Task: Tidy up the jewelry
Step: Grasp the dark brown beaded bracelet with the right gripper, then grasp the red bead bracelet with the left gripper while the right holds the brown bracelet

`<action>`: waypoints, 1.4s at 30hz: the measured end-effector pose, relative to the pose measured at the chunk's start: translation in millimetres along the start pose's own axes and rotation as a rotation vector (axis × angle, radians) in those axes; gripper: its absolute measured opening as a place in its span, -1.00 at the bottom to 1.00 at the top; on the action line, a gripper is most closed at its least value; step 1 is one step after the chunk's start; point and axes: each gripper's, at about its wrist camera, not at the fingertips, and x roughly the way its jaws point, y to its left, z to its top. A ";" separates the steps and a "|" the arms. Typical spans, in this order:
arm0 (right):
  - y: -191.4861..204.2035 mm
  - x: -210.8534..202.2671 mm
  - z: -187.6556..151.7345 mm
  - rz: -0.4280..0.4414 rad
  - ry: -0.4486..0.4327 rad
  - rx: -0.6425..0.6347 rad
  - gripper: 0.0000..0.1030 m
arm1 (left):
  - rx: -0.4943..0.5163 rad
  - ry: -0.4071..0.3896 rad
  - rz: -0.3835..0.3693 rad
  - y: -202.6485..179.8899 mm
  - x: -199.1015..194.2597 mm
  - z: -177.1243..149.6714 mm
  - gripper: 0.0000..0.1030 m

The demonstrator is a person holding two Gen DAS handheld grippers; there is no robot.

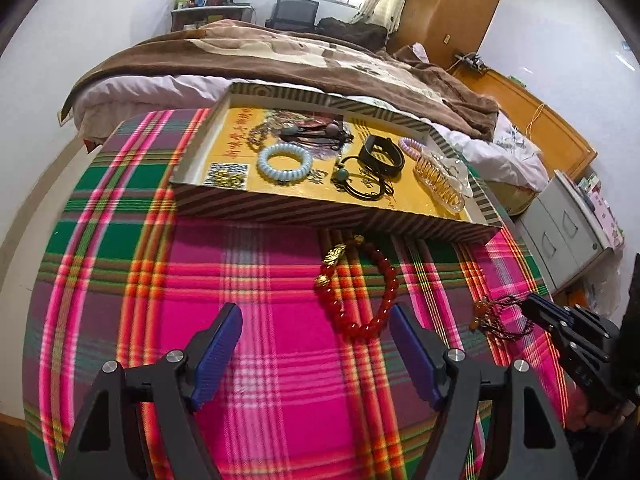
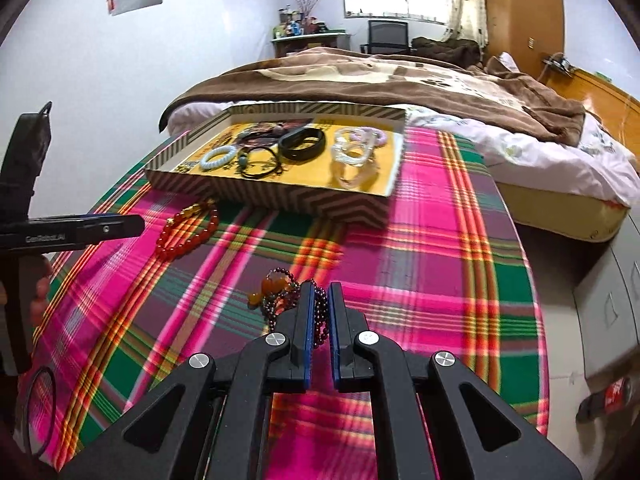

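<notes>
My right gripper (image 2: 320,300) has its fingers nearly together, clamped on the dark garnet-bead bracelet (image 2: 280,300) with amber charms, low over the plaid cloth (image 2: 420,260) on the counter. My left gripper (image 1: 316,328) hangs with fingers wide apart, nothing between them, just short of the red bead bracelet (image 1: 360,284) with gold charms lying flat on the cloth. Beyond it sits the chevron-sided box lid (image 1: 280,210), holding a pale blue coil band (image 1: 284,163), black cords, a black strap (image 1: 380,156), a pink coil (image 1: 412,146) and a gold spiral clip (image 1: 438,186). Behind is the bed (image 2: 520,148).
</notes>
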 end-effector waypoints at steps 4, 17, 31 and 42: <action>-10.4 -3.3 -5.0 -0.005 -0.003 0.029 -0.88 | 0.026 0.018 0.017 -8.9 14.0 7.9 0.47; -20.3 -8.3 -10.0 0.003 -0.016 0.055 -0.88 | 0.113 0.043 0.184 -22.8 55.3 22.5 0.47; -21.9 -4.6 -9.3 0.024 -0.013 0.069 -0.88 | 0.174 0.014 0.171 -32.5 58.2 27.1 -0.12; -20.2 -2.9 -9.4 0.026 -0.015 0.075 -0.88 | 0.156 0.012 0.165 -30.3 53.8 27.5 -0.81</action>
